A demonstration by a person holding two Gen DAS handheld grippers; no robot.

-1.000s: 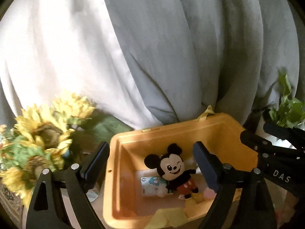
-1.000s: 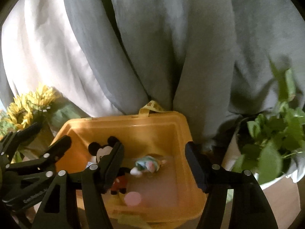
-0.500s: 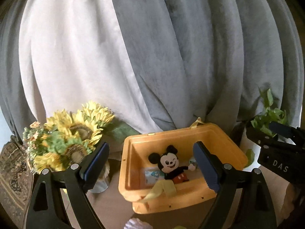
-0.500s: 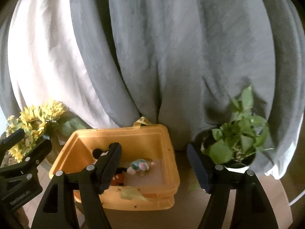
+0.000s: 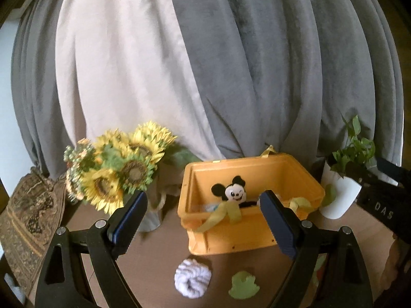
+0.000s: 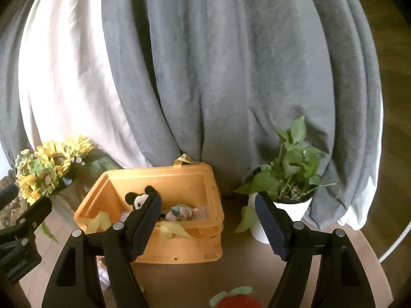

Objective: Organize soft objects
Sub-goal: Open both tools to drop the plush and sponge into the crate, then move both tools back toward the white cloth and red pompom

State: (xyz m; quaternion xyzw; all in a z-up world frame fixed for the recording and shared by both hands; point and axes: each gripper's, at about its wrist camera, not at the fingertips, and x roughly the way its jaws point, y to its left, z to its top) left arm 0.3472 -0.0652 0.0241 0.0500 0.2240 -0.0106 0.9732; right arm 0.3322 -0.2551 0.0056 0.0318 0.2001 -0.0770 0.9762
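An orange plastic bin [image 5: 246, 238] [image 6: 185, 246] stands on the brown table. A Mickey plush [image 5: 232, 192] [image 6: 137, 200] sits inside it, with a small pastel plush [image 6: 181, 211] beside it and yellow-green ribbons [image 5: 223, 214] over the front rim. A white fluffy scrunchie [image 5: 192, 278] and a green frog-shaped soft piece [image 5: 242, 285] lie on the table in front of the bin. A red and green soft toy [image 6: 236, 300] lies at the bottom edge. My left gripper [image 5: 203, 227] and my right gripper [image 6: 208, 227] are both open and empty, held back from the bin.
A sunflower bouquet in a vase [image 5: 115, 174] [image 6: 48, 172] stands left of the bin. A potted green plant in a white pot [image 6: 285, 192] [image 5: 344, 187] stands to its right. Grey and white curtains [image 5: 205, 64] hang behind. A patterned cloth [image 5: 28, 213] lies far left.
Both grippers have drawn back and up from over the bin. The scrunchie, the frog piece and the red toy on the table have come into view.
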